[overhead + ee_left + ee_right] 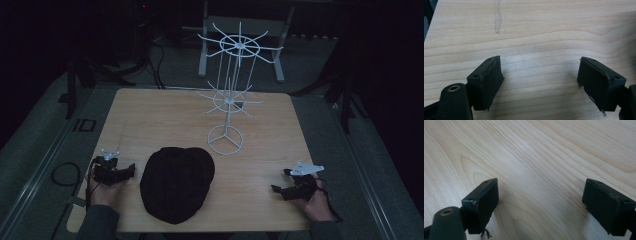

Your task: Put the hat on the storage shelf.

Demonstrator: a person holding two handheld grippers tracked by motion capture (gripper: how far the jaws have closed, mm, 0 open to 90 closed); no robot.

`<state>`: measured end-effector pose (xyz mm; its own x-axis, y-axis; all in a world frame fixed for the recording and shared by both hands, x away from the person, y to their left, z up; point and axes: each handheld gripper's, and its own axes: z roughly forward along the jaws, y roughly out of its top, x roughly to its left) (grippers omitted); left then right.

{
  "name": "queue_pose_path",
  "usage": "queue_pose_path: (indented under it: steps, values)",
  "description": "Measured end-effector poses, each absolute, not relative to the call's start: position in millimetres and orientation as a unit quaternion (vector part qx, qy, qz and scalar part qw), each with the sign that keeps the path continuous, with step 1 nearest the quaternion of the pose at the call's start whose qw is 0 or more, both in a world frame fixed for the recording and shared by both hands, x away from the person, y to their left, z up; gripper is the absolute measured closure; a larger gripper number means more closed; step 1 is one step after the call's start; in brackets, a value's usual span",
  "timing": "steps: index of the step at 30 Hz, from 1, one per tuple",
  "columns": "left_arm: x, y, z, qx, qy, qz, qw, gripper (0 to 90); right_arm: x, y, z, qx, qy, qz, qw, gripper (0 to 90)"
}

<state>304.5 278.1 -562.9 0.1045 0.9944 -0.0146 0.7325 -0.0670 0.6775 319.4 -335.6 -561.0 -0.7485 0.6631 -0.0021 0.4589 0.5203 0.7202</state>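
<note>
A black cap [176, 183] lies flat on the wooden table [150, 120] near its front edge. Behind it, a white wire display rack [230, 95] with two tiers of spokes stands on a round base. My left gripper [131, 170] rests on the table just left of the cap, held by a hand. Its jaws stand wide apart over bare wood in the left gripper view [540, 75], open with nothing between them. My right gripper [276, 189] sits at the front right, well clear of the cap. It is open too, over bare wood [540, 195].
The table's front edge runs just below the cap. Dark floor with cables [65, 175] surrounds the table, and a white frame [240, 35] stands behind it. A pale streak [497, 17] marks the wood ahead of the left gripper.
</note>
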Motion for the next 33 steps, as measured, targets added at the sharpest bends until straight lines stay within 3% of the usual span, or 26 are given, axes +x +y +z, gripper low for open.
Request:
queue_pose_path:
  steps: [2, 4, 7, 10, 26, 33]
  values:
    - [304, 276, -561, 0.695, 0.624, 0.232, 0.271, 22.8, 319, -336, -561, 0.326, 0.86, 0.365, 0.14, 13.8]
    - [302, 272, -558, 0.701, 0.618, 0.227, 0.274, 33.7, 319, -336, -561, 0.328, 0.86, 0.365, 0.14, 13.8]
    - [300, 269, -556, 0.707, 0.613, 0.207, 0.286, 41.5, 319, -336, -561, 0.328, 0.86, 0.365, 0.14, 13.8]
    - [300, 267, -553, 0.71, 0.612, 0.195, 0.288, 44.6, 319, -336, -561, 0.327, 0.86, 0.365, 0.14, 13.8]
    - [296, 239, -510, 0.738, 0.549, 0.179, 0.35, 40.2, 319, -336, -561, 0.327, 0.86, 0.365, 0.141, 13.8]
    - [304, 225, -515, 0.753, 0.539, 0.167, 0.338, 39.5, 319, -336, -561, 0.327, 0.86, 0.365, 0.141, 13.8]
